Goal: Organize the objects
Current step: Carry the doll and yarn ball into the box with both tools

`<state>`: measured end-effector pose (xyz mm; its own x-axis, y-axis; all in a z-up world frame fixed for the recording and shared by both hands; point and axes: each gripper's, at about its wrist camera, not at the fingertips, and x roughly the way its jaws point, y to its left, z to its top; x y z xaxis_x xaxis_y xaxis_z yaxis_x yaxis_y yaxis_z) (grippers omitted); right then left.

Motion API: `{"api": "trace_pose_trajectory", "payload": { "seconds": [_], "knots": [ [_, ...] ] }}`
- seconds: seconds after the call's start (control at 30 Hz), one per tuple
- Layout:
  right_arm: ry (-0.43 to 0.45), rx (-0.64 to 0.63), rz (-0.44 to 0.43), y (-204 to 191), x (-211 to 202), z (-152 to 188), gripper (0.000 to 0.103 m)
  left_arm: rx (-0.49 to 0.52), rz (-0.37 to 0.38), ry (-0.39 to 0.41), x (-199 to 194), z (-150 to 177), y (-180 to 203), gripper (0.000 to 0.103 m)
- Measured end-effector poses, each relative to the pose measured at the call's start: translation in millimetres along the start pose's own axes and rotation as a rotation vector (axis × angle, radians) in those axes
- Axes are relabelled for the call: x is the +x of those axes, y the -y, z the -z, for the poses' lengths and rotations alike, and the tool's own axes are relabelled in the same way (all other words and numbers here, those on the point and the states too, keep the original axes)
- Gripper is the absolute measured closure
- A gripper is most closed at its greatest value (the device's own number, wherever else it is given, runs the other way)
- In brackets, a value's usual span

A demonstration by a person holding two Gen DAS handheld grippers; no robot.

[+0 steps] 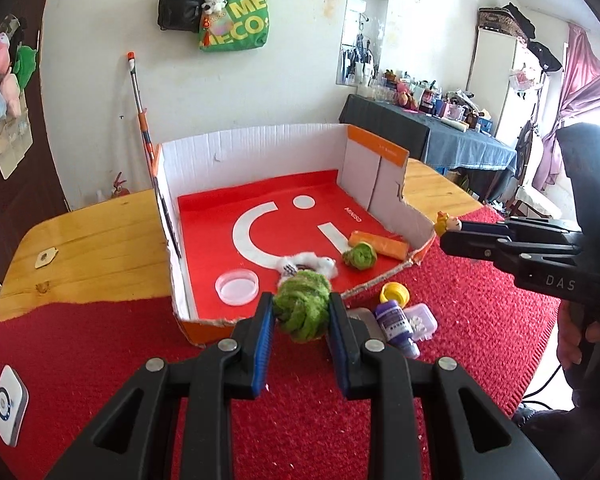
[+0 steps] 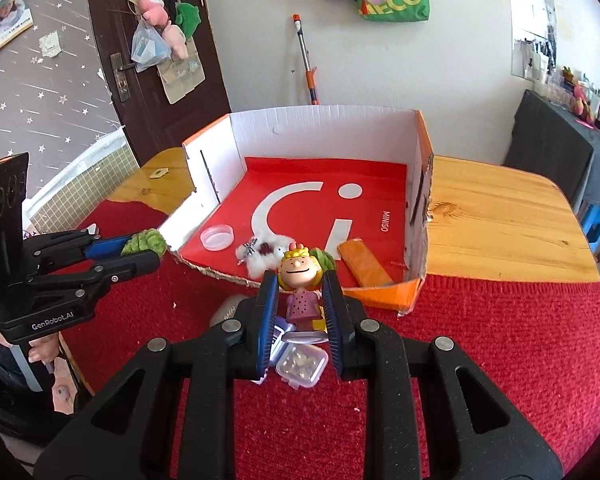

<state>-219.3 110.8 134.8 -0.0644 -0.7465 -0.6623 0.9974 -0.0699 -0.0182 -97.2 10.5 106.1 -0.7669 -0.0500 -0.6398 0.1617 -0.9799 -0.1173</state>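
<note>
Two grippers pinch: left gripper one green ball, right gripper one figurine.

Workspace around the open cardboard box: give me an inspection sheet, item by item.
Surface: wooden table partly covered by a red mat.
Job's things: cardboard box holds a clear lid, white fluffy toy, green ball, orange block. On the mat: purple bottle, yellow cap, pill case.
Clutter: white device on the mat's near left corner.
Grippers: left tongs shut on a green yarn ball; right tongs shut on a figurine.
Cables: thin dark cable near the person's hand.
Surroundings: green bag, mop, cluttered side table.
</note>
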Motion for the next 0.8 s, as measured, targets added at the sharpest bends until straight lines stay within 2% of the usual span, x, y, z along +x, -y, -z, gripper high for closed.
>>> {"api": "trace_pose_trajectory", "payload": {
  "seconds": [0.33, 0.57, 0.8],
  "knots": [
    [-0.034, 0.019, -0.054, 7, 31, -33, 0.082, 0.012, 0.015, -0.038, 23, -26, -12, 0.076],
    [-0.142, 0.041, -0.103, 15, 87, -60, 0.081, 0.034, 0.037, -0.123, 66, -44, -22, 0.076],
    [-0.250, 0.044, -0.106, 21, 132, -72, 0.081, 0.036, 0.028, -0.207, 105, -52, -35, 0.076]
  ]
}}
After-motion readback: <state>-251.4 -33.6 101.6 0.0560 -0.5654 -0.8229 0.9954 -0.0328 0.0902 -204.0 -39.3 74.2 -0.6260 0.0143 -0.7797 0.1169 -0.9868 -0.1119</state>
